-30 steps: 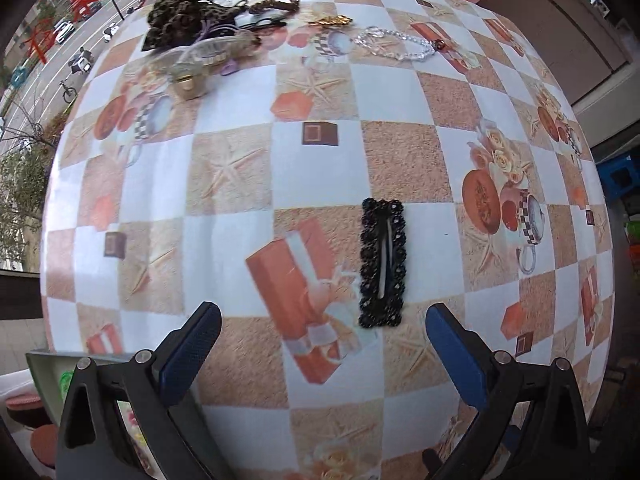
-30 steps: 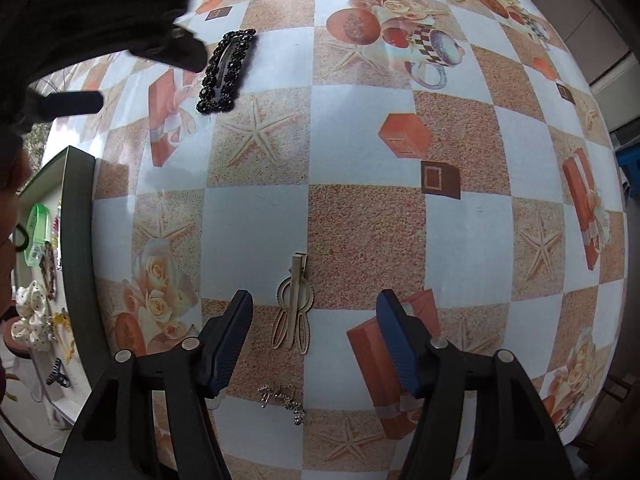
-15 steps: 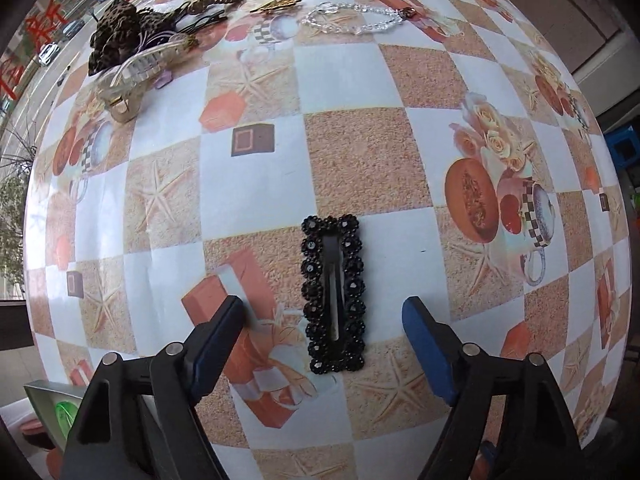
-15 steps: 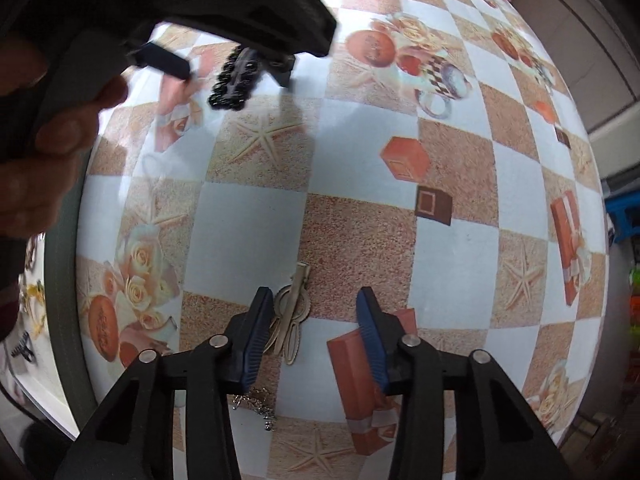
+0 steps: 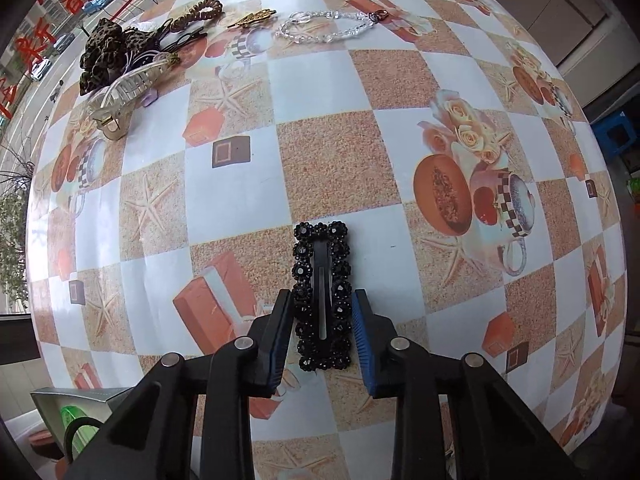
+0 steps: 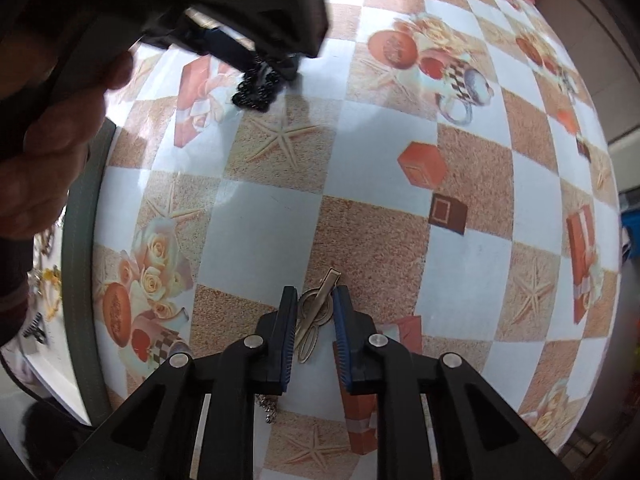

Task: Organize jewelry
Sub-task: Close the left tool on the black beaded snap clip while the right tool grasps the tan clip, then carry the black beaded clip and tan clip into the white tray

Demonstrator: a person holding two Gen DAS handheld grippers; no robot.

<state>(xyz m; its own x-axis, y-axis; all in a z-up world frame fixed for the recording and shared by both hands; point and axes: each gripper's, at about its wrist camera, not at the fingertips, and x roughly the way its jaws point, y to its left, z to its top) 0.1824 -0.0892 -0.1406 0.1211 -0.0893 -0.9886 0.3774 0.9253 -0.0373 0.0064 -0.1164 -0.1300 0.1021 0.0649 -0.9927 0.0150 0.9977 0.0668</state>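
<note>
A black beaded hair clip point(image 5: 322, 294) lies flat on the checked tablecloth point(image 5: 332, 160). My left gripper point(image 5: 322, 300) has closed its blue pads against the clip's two long sides. The clip's end also shows in the right wrist view point(image 6: 256, 88) under the left gripper. A gold-toned hair clip point(image 6: 314, 316) lies on the cloth, and my right gripper point(image 6: 314, 300) is shut on it, one pad on each side.
At the far side lie a leopard scrunchie point(image 5: 106, 54), a pale claw clip point(image 5: 128, 90), a brown hair tie point(image 5: 202, 10), a gold brooch point(image 5: 252, 18) and a clear bead chain point(image 5: 332, 26). A grey-rimmed tray point(image 6: 82, 264) with small jewelry stands at the table's left edge. A small silver piece point(image 6: 266, 404) lies under my right gripper.
Both grippers moved forward and down and closed: the left onto the black clip, the right onto the gold clip. Both were wide open a second ago.
</note>
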